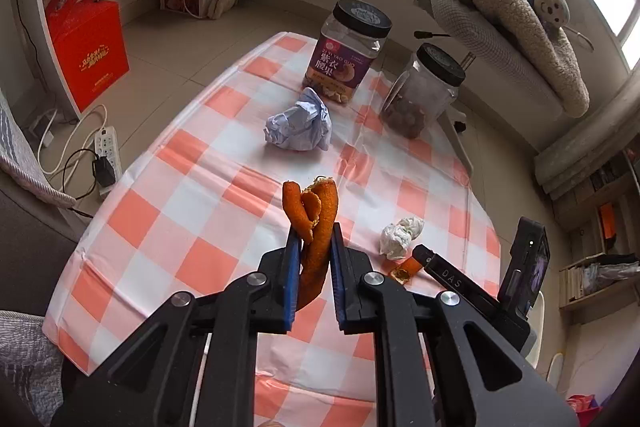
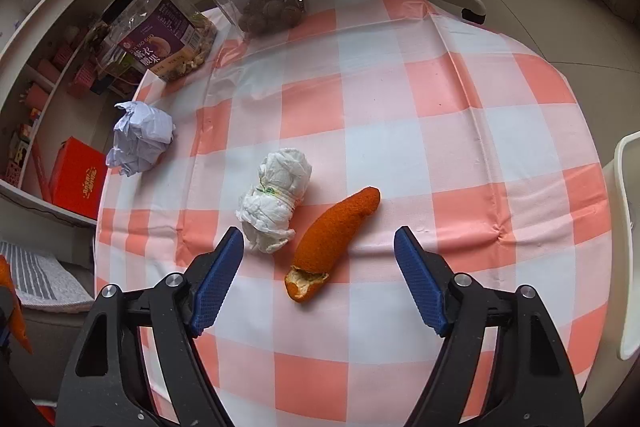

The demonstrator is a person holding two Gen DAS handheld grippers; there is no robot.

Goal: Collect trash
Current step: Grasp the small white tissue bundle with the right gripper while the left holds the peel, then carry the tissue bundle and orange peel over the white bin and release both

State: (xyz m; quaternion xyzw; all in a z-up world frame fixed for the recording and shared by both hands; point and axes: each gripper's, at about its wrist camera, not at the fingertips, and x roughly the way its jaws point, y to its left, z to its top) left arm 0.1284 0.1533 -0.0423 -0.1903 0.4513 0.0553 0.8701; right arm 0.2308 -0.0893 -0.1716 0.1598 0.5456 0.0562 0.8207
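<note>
Blue-padded left tongs (image 1: 314,233) sit closest to the lens, pressed together on a curled strip of orange peel (image 1: 314,227), which is lifted clear of the checked desk (image 1: 192,195); the strip's upper ends stick up past the pad tips and its lower end hangs between the arms. Right tongs (image 2: 319,239) are spread, pointing down at the desk with nothing between the pads. A second piece of orange peel (image 2: 336,231) lies flat on the cloth between and just beyond the right pads, untouched, its torn end toward the camera. Touching or just beside its left flank: a white crumpled tissue wad (image 2: 276,207). Further left, near the desk edge, a crumpled ball of pale blue-white paper (image 2: 140,137) lies apart from the tissue. At the far end stand two clear black-lidded jars: a purple-labelled nut jar (image 1: 344,51) and an unlabelled jar (image 1: 424,91) with dark round contents.
</note>
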